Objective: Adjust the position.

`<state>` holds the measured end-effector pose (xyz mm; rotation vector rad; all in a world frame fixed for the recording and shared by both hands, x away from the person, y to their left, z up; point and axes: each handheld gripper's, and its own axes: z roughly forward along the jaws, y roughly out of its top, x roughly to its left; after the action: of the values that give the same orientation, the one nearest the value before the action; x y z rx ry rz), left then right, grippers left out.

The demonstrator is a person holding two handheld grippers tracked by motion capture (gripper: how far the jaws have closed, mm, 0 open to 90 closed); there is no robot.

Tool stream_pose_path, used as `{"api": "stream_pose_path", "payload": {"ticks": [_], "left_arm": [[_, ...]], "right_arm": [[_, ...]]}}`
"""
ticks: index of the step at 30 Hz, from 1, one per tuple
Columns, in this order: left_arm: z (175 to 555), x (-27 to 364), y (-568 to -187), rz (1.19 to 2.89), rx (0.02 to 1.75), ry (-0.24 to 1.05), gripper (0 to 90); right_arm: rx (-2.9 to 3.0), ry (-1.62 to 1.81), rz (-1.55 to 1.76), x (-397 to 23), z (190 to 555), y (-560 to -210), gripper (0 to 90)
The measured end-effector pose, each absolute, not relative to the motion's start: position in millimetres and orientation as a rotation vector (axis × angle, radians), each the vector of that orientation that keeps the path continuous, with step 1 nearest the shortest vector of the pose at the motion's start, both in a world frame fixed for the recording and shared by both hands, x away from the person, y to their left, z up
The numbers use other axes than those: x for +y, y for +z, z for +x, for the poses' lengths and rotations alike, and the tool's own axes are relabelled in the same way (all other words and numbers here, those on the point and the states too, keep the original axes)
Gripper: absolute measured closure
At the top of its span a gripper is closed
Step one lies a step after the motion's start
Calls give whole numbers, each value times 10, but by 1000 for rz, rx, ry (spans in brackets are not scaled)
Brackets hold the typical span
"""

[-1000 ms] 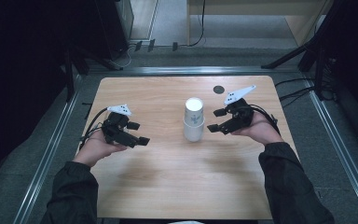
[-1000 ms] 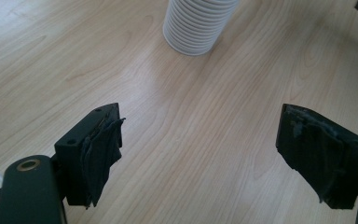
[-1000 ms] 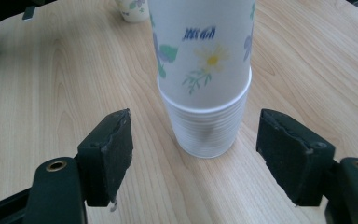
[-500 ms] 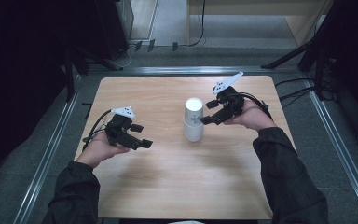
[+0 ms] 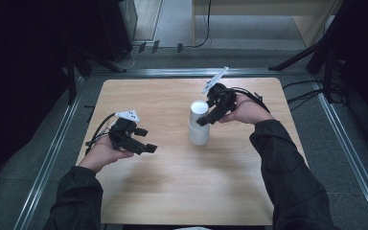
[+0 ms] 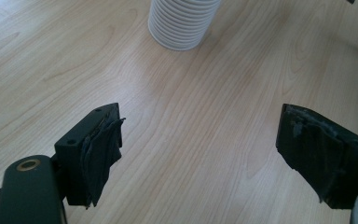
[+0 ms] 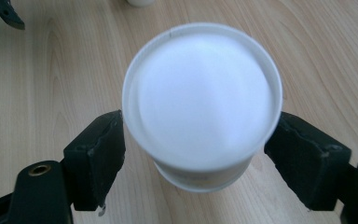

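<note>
Here the right gripper [image 5: 205, 120], jaws just opened wide astride the white upside-down paper cup stack [image 5: 199, 122] mid-frame, needed centring before closing.

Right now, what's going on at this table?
A person holds black two-jaw tongs in each hand over a light wooden table. The right tongs have just been opening and now straddle the top of a stack of white ribbed paper cups; whether the pads touch the top cup is unclear. The left tongs wait open and empty off to the left of the stack.
</note>
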<state>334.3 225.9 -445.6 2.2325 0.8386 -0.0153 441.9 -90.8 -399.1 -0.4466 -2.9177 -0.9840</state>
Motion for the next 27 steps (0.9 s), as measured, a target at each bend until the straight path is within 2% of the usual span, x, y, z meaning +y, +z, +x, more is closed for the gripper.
{"api": "stream_pose_path", "payload": {"ticks": [5, 11, 27], "left_arm": [[3339, 2267, -4453, 2229, 836, -17, 147], [3333, 2279, -4447, 2228, 835, -13, 147], [3325, 2278, -4445, 2227, 834, -8, 147]], "right_arm": [[-2941, -933, -452, -802, 4463, -3942, 221], [-2977, -860, -445, -696, 4469, -3855, 310], [-2997, -847, -429, -700, 4443, -3721, 324]]}}
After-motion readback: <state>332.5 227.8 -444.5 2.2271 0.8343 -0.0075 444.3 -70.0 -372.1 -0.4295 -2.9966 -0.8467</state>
